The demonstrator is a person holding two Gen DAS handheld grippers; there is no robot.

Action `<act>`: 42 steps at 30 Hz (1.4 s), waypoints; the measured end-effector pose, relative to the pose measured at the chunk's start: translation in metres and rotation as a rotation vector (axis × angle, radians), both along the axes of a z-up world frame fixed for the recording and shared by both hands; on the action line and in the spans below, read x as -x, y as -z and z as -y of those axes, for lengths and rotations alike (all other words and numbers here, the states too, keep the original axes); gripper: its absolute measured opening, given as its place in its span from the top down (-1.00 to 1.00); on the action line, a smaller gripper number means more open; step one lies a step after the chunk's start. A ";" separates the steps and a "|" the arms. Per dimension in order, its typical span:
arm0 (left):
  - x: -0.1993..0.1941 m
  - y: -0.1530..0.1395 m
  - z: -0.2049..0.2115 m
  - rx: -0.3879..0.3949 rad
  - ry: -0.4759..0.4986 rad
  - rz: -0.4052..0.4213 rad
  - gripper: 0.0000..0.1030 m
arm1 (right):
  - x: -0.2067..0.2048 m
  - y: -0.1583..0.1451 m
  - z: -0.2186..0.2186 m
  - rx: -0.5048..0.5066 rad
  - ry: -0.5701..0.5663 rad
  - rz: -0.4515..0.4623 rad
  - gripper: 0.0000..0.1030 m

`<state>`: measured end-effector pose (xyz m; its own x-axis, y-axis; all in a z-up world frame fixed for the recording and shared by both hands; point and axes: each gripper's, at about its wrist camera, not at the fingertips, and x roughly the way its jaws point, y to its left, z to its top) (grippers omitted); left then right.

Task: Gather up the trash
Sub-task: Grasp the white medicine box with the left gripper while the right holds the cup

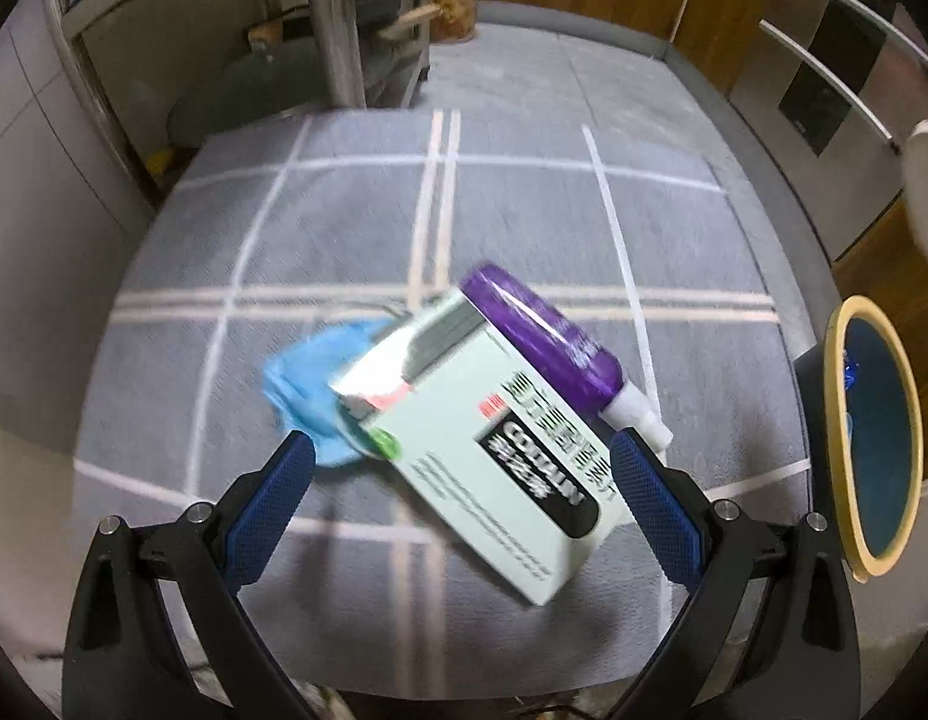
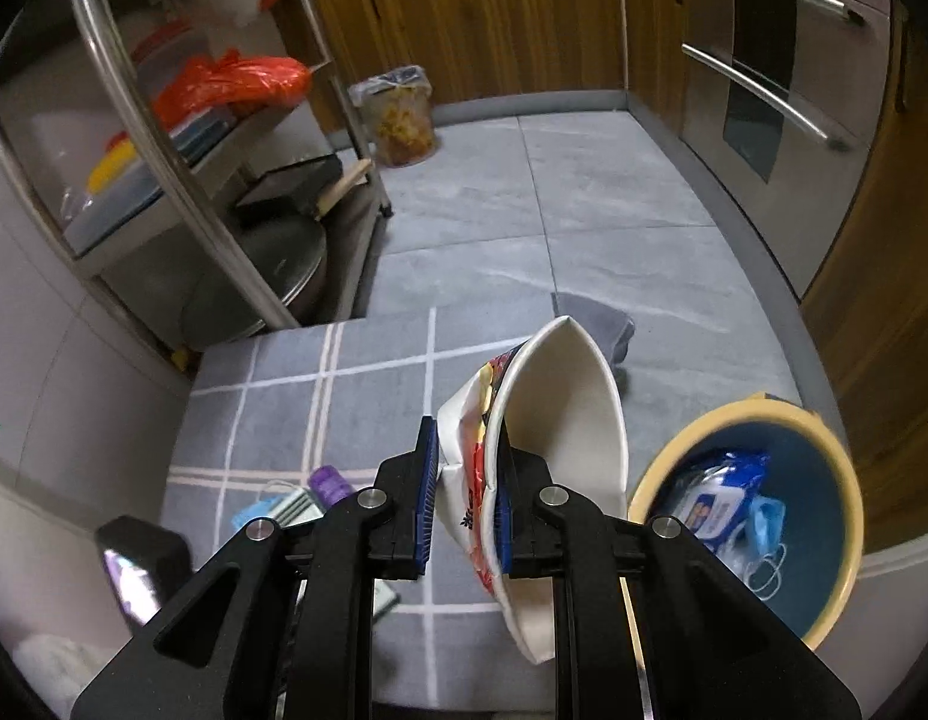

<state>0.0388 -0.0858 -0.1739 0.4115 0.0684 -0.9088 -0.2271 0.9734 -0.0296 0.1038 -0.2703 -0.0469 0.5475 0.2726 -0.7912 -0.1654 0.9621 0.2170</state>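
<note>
On the grey checked rug lies a pale green carton, resting partly on a blue face mask. A purple bottle with a white cap lies against the carton's far side. My left gripper hovers open above the carton, fingers either side of it. In the right wrist view, my right gripper is shut on the wall of a crushed white paper noodle bowl, held up left of the bin. The yellow-rimmed blue bin holds a wipes pack and a mask.
A metal shelf rack with pans and red bags stands at the left. A lined bin of food scraps sits by the wooden cabinets. A grey cloth lies on the floor tiles. The oven front is at the right.
</note>
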 end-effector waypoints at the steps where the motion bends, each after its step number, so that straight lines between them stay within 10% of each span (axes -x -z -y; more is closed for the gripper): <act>1: -0.001 0.004 0.004 -0.011 -0.006 -0.009 -0.89 | -0.001 0.001 0.001 -0.016 0.001 -0.004 0.66; 14: -0.023 0.032 0.005 -0.048 -0.148 -0.045 -0.91 | -0.014 0.005 -0.009 -0.069 -0.059 -0.022 0.66; 24: -0.020 0.035 0.014 -0.085 -0.045 -0.050 -0.84 | -0.020 0.008 -0.016 -0.065 -0.078 -0.035 0.66; 37: -0.023 0.011 -0.005 0.000 0.126 -0.033 0.15 | -0.028 0.018 -0.016 -0.072 -0.057 -0.073 0.66; 42: -0.024 0.013 -0.011 0.058 0.137 -0.056 0.07 | -0.027 0.022 -0.011 -0.074 -0.036 -0.099 0.66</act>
<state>0.0626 -0.0751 -0.1865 0.3621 -0.0380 -0.9314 -0.0957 0.9924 -0.0776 0.1312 -0.2591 -0.0693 0.4566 0.3503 -0.8178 -0.1739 0.9366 0.3041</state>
